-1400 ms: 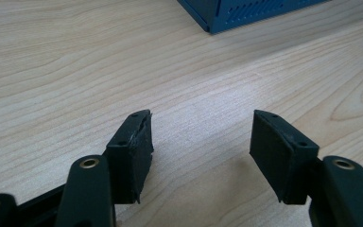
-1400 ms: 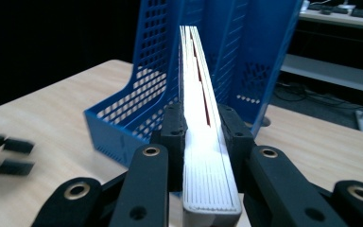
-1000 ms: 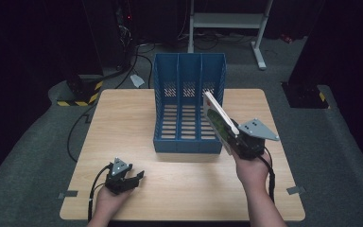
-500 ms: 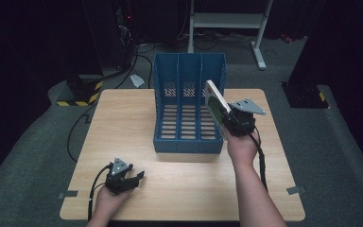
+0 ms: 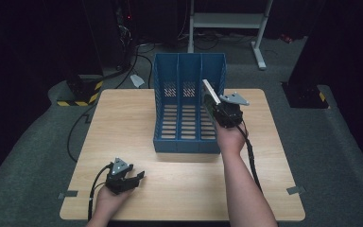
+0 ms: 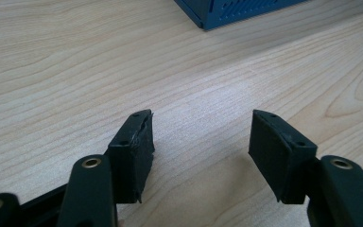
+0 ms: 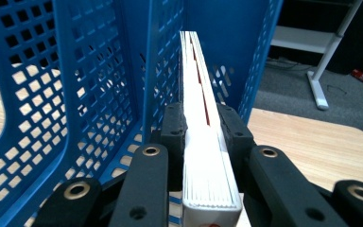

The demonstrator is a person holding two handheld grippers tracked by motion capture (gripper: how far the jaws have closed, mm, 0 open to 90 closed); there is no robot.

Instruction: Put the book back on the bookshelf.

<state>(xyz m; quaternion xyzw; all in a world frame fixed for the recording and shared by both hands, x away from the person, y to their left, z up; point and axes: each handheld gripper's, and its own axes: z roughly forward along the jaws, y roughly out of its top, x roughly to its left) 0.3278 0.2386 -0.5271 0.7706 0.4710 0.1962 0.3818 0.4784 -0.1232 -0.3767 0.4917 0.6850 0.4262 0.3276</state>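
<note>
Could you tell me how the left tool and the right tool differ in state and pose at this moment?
The left tool is open and empty, while the right tool is shut on a white book. The left tool sits low at the table's near edge; the right tool is raised at the blue file rack's rightmost slot. Both are black, two-jawed and hand-held.
</note>
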